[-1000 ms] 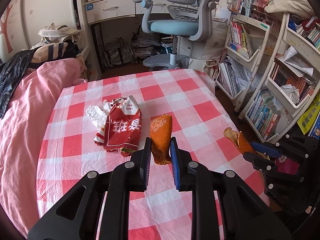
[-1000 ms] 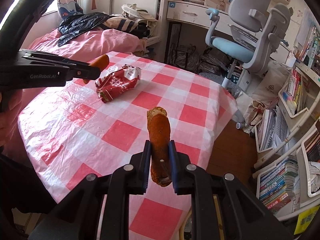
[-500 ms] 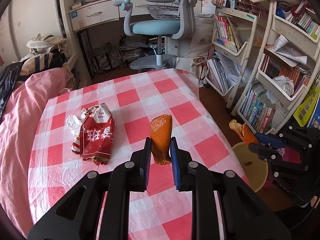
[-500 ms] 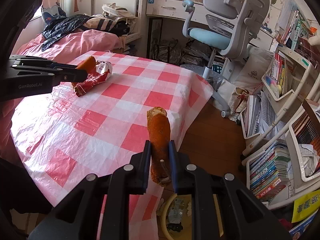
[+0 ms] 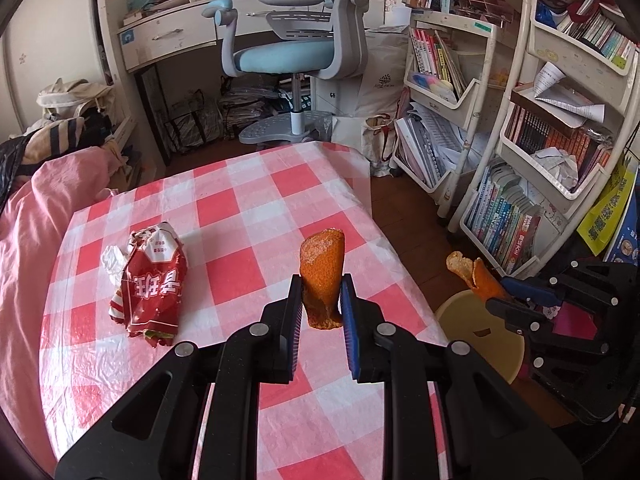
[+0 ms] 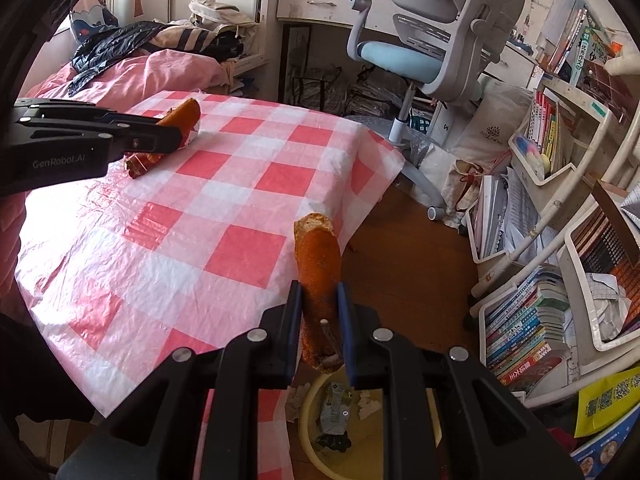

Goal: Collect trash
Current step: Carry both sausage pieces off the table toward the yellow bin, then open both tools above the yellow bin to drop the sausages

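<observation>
Nearest in the left wrist view, the left gripper (image 5: 320, 300) has its blue-padded jaws closed narrowly on a curled strip of orange peel (image 5: 323, 276), which stands upright above the red-and-white checked tablecloth (image 5: 248, 208). Nearest in the right wrist view, the right gripper (image 6: 319, 308) clamps a second, longer strip of orange peel (image 6: 319, 276) in the same way, held out past the table's near corner. Directly below that gripper, on the wooden floor beside the table edge, sits a yellow bin (image 6: 316, 456) holding a crumpled wrapper and scraps of paper; in the left wrist view the bin shows just off the table's right edge, under the right gripper. On the cloth to the left of the left gripper lies a crumpled red snack bag (image 5: 154, 284) with a white tissue (image 5: 113, 260) tucked against its left side, well inside the table's edges. The rest of the cloth is bare. A pink quilt (image 5: 36, 200) presses against the table's left side. To the right, a strip of open floor separates the table from white shelves packed with books (image 5: 520, 200). Beyond the table's far edge stands a grey and blue office chair (image 5: 296, 40) in front of a white desk (image 5: 160, 40).
</observation>
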The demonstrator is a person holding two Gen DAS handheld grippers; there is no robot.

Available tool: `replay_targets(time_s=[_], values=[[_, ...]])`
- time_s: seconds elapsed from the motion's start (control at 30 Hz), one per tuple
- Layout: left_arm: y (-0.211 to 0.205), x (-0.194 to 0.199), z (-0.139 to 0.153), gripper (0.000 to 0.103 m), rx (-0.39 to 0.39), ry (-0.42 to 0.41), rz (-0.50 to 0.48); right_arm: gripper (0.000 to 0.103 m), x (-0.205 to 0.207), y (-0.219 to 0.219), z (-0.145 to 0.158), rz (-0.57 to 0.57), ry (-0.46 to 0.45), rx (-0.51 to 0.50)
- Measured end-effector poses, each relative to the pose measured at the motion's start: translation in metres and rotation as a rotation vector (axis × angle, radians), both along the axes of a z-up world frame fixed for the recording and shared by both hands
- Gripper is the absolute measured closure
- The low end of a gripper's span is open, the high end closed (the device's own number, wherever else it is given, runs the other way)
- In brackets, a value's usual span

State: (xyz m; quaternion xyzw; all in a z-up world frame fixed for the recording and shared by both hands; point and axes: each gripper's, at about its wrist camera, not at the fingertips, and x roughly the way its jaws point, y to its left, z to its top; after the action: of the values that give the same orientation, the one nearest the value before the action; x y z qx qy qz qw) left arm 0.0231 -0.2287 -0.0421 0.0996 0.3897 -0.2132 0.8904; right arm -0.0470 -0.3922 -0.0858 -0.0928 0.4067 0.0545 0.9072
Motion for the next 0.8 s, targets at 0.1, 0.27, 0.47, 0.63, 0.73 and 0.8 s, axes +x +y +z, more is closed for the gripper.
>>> replay_targets(time_s=[0.1, 0.27, 0.47, 0.63, 0.73, 0.8], values=[[-0.016, -0.002, -0.003, 0.085, -0.002, 0.005, -0.022, 0.084, 0.000, -0.008, -0.006, -0.014, 0.028, -0.011], [-0.047, -0.003, -0.011, 0.085, -0.013, 0.028, -0.059, 0.084, -0.002, -0.027, -0.021, -0.044, 0.087, -0.026], [-0.089, -0.008, -0.026, 0.085, -0.027, 0.072, -0.112, 0.084, -0.005, -0.058, -0.039, -0.098, 0.157, -0.034], [-0.124, -0.017, -0.039, 0.085, -0.024, 0.091, -0.156, 0.084, -0.010, -0.080, -0.051, -0.138, 0.205, -0.031], [-0.141, -0.022, -0.049, 0.085, -0.017, 0.110, -0.174, 0.081, -0.011, -0.087, -0.059, -0.152, 0.250, -0.055], [-0.150, -0.023, -0.056, 0.085, -0.014, 0.130, -0.186, 0.077, -0.011, -0.089, -0.063, -0.164, 0.265, -0.096]])
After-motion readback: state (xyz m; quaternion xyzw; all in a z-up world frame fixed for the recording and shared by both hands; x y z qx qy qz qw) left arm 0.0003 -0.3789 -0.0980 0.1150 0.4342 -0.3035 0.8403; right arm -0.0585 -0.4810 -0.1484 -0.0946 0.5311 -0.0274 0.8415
